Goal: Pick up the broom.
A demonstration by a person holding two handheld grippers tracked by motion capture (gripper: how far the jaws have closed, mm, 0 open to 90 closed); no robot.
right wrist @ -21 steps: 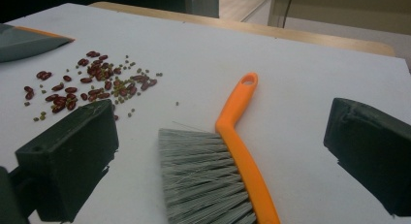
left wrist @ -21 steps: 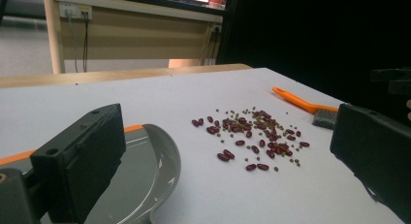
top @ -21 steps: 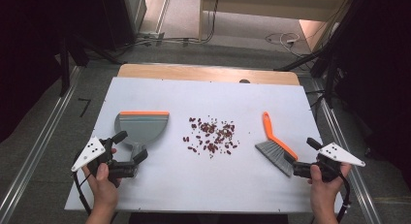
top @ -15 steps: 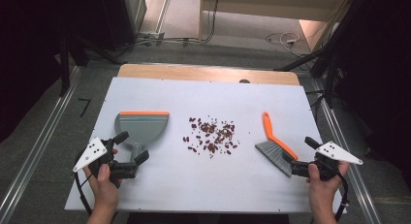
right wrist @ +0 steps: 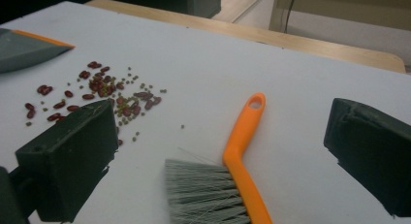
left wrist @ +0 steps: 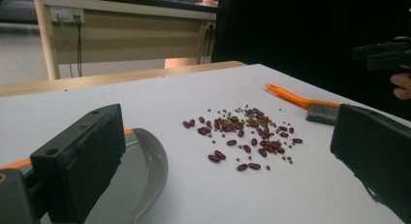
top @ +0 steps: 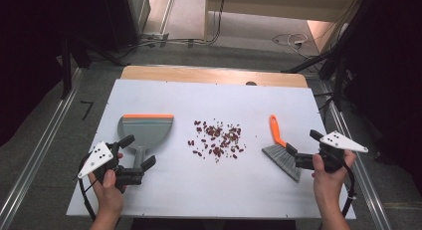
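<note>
Brush (top: 281, 150) lies between the right hand-held gripper (top: 298, 153) jaws — wide open, like the left hand-held gripper (top: 137, 155).

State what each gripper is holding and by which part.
Nothing is held. The left gripper is open around the dustpan handle; the right gripper is open at the brush.

Even overhead light falls on the white counter (top: 209, 190), which reads bright without glare, while the floor to the left and right sinks into near black. Shadows under things are short and soft. The high view is slightly soft; in both gripper views the near black jaws blur.
</note>
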